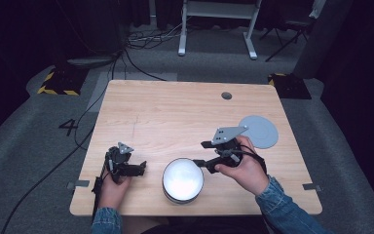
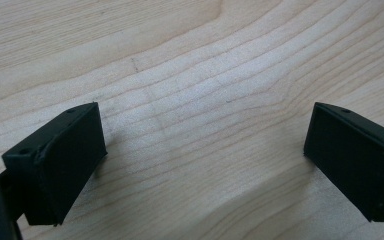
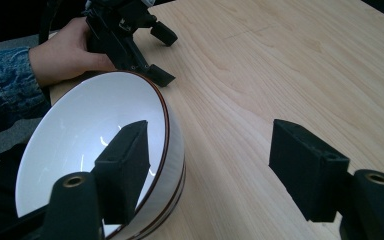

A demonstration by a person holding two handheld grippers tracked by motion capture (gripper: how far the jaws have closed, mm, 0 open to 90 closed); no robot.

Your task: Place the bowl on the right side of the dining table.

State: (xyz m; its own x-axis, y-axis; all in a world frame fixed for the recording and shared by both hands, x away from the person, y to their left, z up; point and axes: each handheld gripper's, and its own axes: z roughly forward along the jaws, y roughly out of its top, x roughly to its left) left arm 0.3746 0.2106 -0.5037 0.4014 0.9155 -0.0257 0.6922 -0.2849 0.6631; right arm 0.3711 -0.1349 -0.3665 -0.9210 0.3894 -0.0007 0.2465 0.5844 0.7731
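The white bowl (image 1: 183, 179) sits near the front edge of the wooden table (image 1: 175, 107), at about six o'clock from the table's middle. In the right gripper view it appears to be two bowls nested, each with a thin dark band at the rim (image 3: 166, 107). It looks like glazed ceramic: stiff, fairly heavy, slick on its shiny inside, and liable to chip if knocked or dropped. The rim wall is probably the best hold, one jaw inside and one outside.

The right gripper (image 1: 205, 154) is at the bowl's three o'clock. Its jaws are apart and grip nothing; in its own view one jaw hangs over the bowl's inside near the rim while the other stands over bare wood outside.

The left gripper (image 1: 141, 166) rests at the bowl's nine o'clock, just beside it, jaws spread wide above bare table.

A grey round disc (image 1: 259, 130) lies at about two o'clock from the bowl, well apart. The front edge is close behind the bowl, so a slip toward six o'clock risks a fall; toward twelve o'clock there is wide open tabletop.
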